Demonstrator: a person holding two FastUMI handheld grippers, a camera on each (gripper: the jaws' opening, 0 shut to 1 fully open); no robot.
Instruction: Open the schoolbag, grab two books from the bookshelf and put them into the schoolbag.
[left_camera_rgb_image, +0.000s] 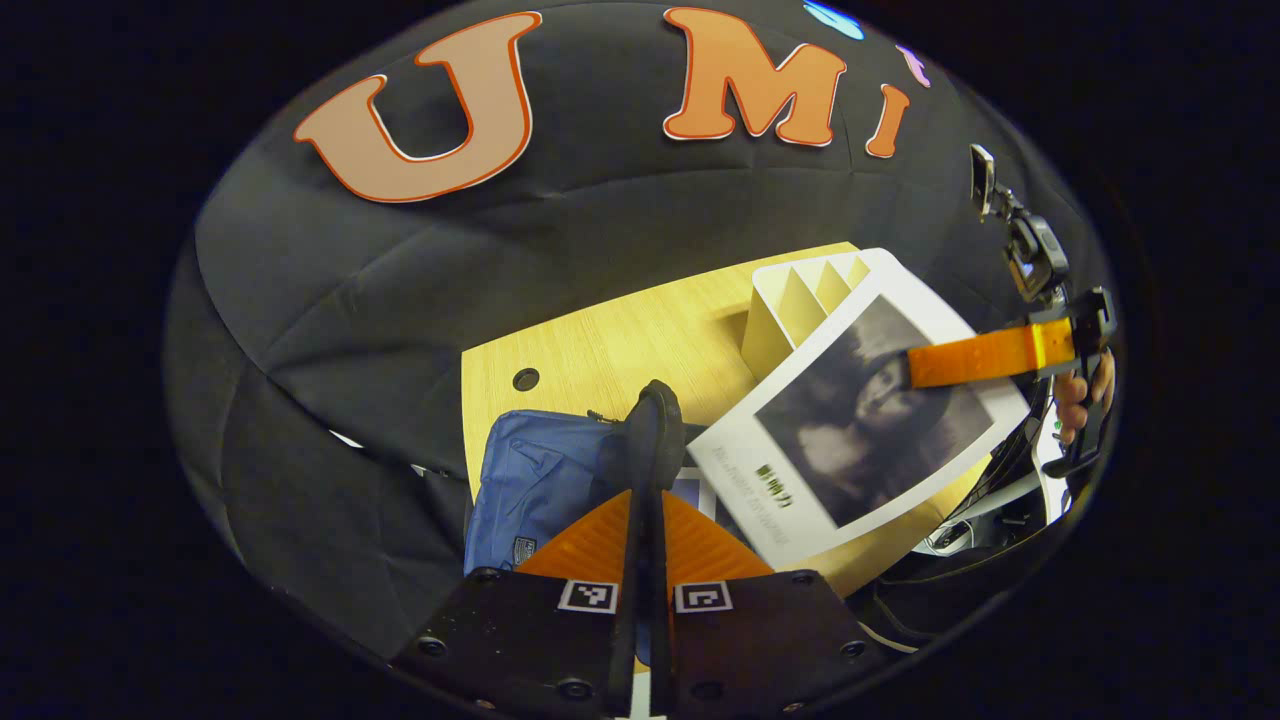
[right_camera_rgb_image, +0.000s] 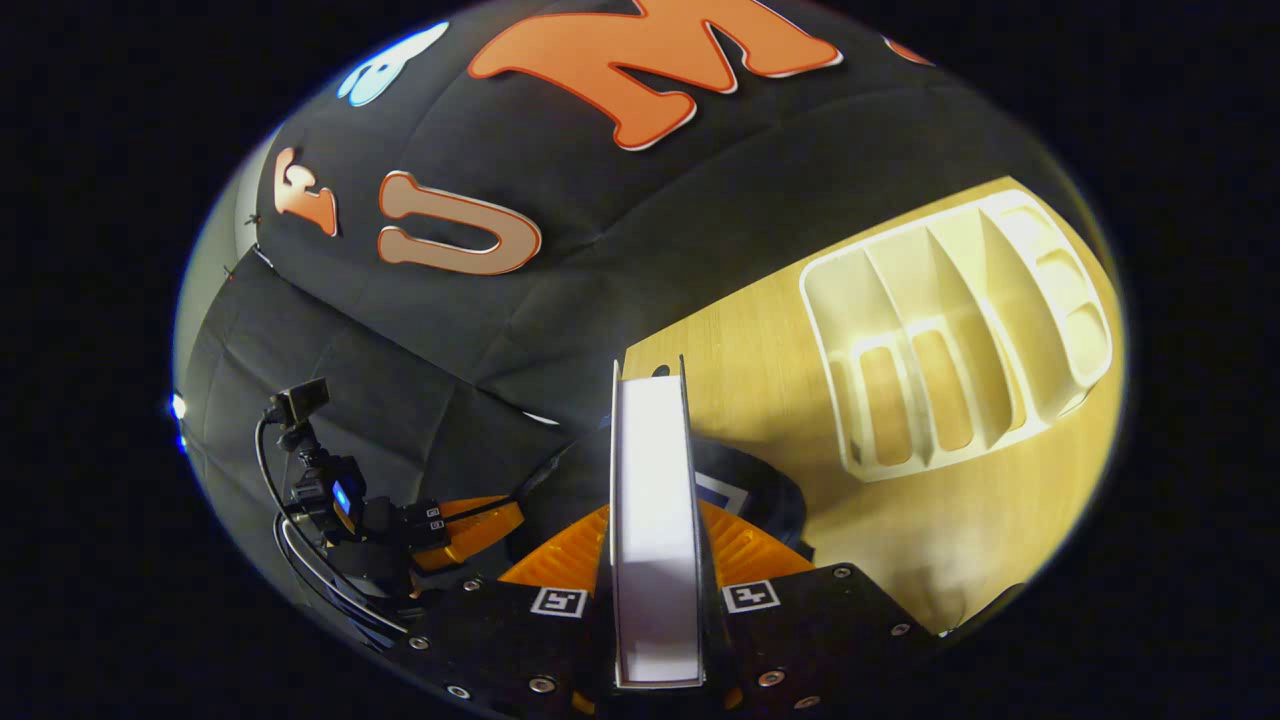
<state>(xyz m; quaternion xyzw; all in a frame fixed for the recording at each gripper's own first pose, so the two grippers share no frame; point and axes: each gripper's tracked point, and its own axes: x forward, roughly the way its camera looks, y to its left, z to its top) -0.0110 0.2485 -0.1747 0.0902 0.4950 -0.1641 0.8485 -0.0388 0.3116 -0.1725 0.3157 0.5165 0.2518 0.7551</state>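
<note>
in the left gripper view, furthest left lies the blue fabric schoolbag (left_camera_rgb_image: 535, 480) on the pale wooden table (left_camera_rgb_image: 610, 345), with what looks like the edge of a book already inside its mouth. the left gripper (left_camera_rgb_image: 650, 420) has its fingers pressed together on a dark fold of the bag's opening, apparently a flap, likely lifting it so the mouth stays wide for the next book. to the right, a white-covered book with a grey portrait on its front (left_camera_rgb_image: 860, 420) hangs tilted above the table, just in front of the cream plastic slotted bookshelf (left_camera_rgb_image: 790, 300); the right gripper (left_camera_rgb_image: 915, 368) pinches it at its far edge, with a hand (left_camera_rgb_image: 1080, 395) behind.

in the right gripper view, the left gripper's body sits low at the left. in the middle, the book (right_camera_rgb_image: 655, 520) stands edge-on between the right gripper's (right_camera_rgb_image: 655, 470) fingers, clamped across its thickness so it can slide in spine or edge first. to the right the bookshelf (right_camera_rgb_image: 960, 330) lies with its slots bare, so this seems to be the second book, on its way to the bag.
</note>
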